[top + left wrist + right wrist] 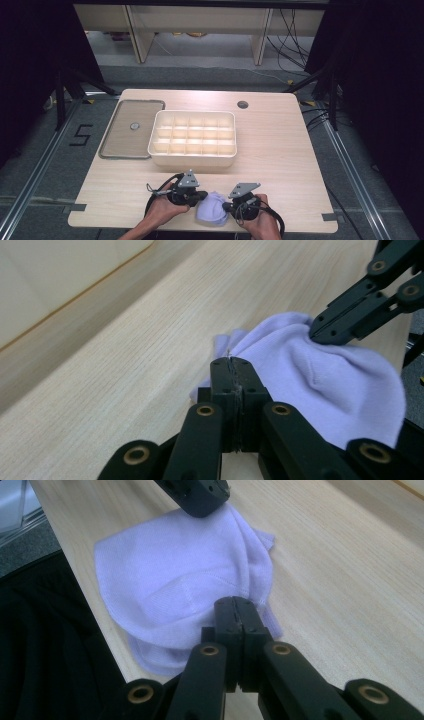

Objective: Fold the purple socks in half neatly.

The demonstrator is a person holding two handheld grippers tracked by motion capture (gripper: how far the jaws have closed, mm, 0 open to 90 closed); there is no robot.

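Looks like we're mid-fold: left tool and right tool each pinching the lilac cloth at the worktop's near edge, so next we'd fold it over evenly.

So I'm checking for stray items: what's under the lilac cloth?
The lilac cloth lies on the bare wooden table, pinched by the left gripper and right gripper. Anything beneath its folds is covered.

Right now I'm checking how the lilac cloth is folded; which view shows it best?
The right gripper view: the lilac cloth lies spread there, with seam and layered edges plain. The left gripper view shows one bunched side. The high view shows a small lump between both hand-held grippers.
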